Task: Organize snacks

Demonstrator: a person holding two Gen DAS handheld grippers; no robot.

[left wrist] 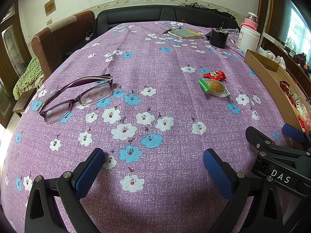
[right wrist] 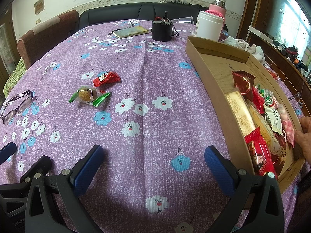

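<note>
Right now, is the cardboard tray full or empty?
Partly full. The cardboard tray holds wrapped snacks at its near end; its far end is bare.

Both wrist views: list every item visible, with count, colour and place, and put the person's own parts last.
Tablecloth: one, purple floral, covers table.
Cardboard box: one, brown, right side, holds many wrapped snacks.
Red snack: one, loose mid-table.
Green-wrapped snack: one, beside the red snack.
Glasses: one pair, purple, left side.
Notebook: one, yellowish, far end.
Black pot: one, far end.
White jar: one, far right.
Pink bottle: one, behind the jar.
Left gripper: open, empty.
Right gripper: open, empty.
Hand: at the box's right edge.
</note>
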